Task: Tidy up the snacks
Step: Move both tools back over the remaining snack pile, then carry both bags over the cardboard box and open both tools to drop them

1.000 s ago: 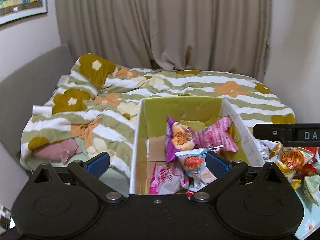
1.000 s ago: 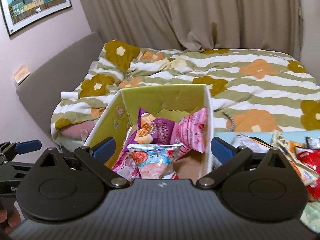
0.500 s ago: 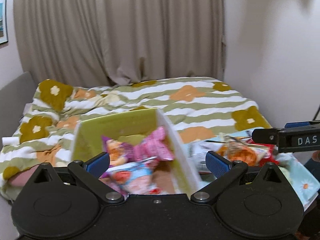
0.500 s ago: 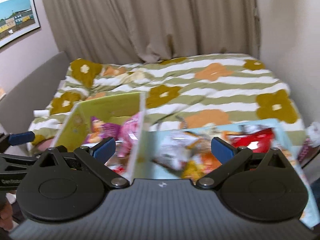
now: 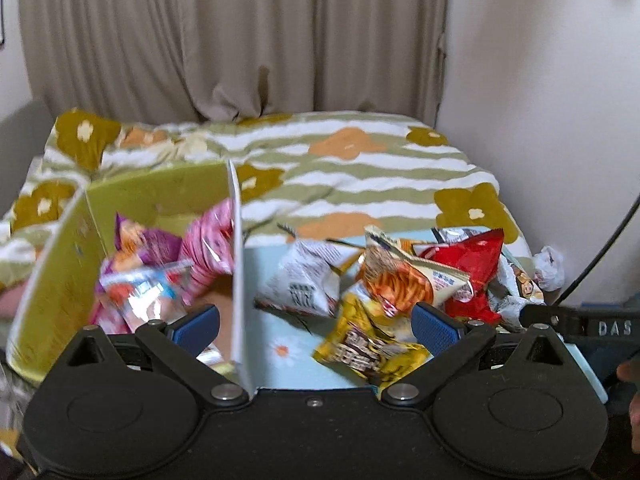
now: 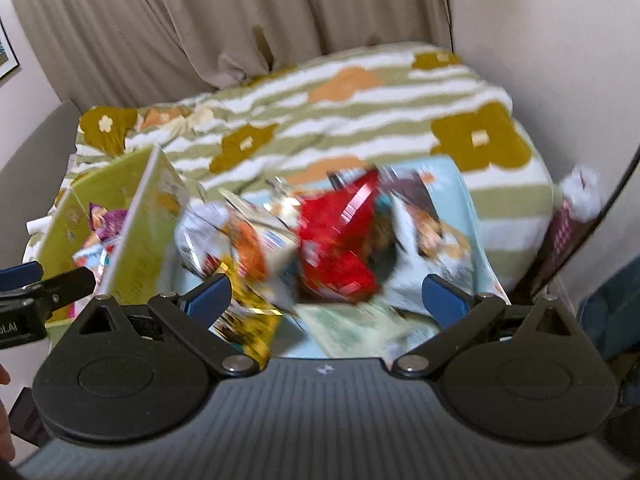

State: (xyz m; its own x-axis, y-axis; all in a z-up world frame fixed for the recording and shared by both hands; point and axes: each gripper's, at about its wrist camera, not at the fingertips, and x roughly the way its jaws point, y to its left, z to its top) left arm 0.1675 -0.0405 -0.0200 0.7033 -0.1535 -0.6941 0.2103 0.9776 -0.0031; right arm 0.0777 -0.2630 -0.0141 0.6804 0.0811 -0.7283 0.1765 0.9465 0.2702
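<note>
Snacks, left wrist view: loose packets lie heaped on a light blue worktop (image 5: 280, 368) beside a green box (image 5: 60, 276).
Box contents: a purple packet (image 5: 154, 242), a pink packet (image 5: 212, 240) and a pale blue packet (image 5: 148, 286) sit inside it.
Pile: a white packet (image 5: 308, 280), an orange-print packet (image 5: 404, 280), a red packet (image 5: 476, 264) and a yellow packet (image 5: 372, 350) overlap one another.
Left gripper (image 5: 316, 322): fingers spread wide, nothing between them; the box wall stands between the blue pads.
Right gripper, seen here: only its black side (image 5: 580, 326) at the right edge.
Right wrist view: blurred by motion.
Right gripper (image 6: 326, 296): fingers released, wide apart, above the red packet (image 6: 336, 240) and yellow packet (image 6: 248, 324).
Box here: green box (image 6: 140, 232) at left, beside the pile.
Behind: a bed with a striped flowered quilt (image 6: 360, 120).
</note>
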